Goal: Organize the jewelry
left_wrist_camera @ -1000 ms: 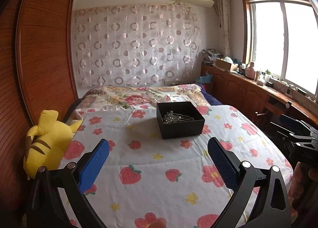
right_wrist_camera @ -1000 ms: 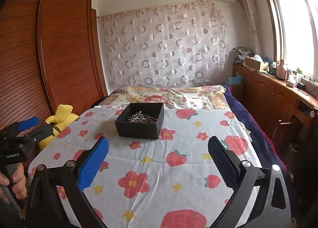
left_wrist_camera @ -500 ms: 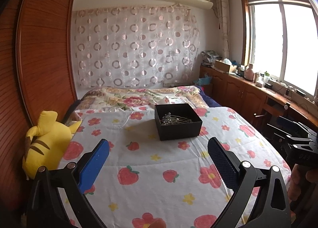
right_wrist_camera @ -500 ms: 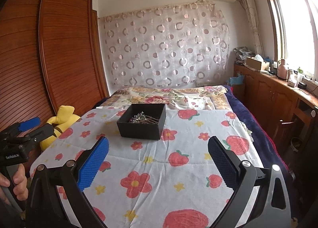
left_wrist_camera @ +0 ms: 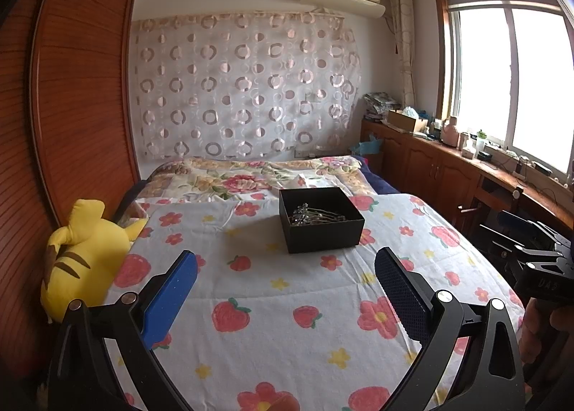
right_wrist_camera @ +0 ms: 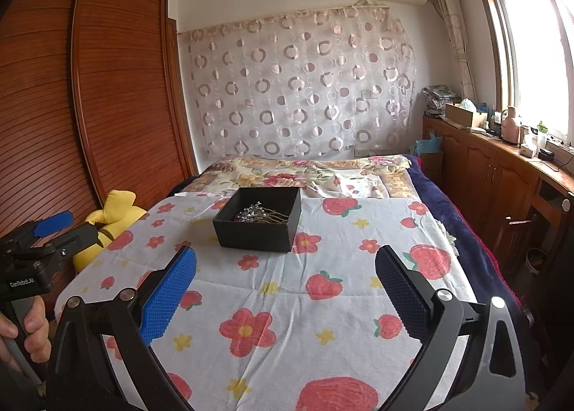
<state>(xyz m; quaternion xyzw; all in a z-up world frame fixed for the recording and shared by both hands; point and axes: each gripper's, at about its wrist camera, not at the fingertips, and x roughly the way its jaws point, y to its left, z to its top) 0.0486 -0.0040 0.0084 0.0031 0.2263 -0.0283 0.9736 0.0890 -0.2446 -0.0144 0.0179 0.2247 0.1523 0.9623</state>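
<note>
Left gripper [left_wrist_camera: 285, 269] level above the strawberry-print bedspread [left_wrist_camera: 272, 307], jaws spread wide and empty, right gripper [right_wrist_camera: 285, 269] likewise agape, holding nothing, black box [left_wrist_camera: 321, 219] of silver hairpins [left_wrist_camera: 312, 215] on the bedspread at twelve o'clock, well apart from both

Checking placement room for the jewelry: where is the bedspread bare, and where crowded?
Bare strawberry-print bedspread lies between both open grippers, left and right, and the black square box. Also right of the box. Crowded: yellow plush toy at the left edge.
</note>
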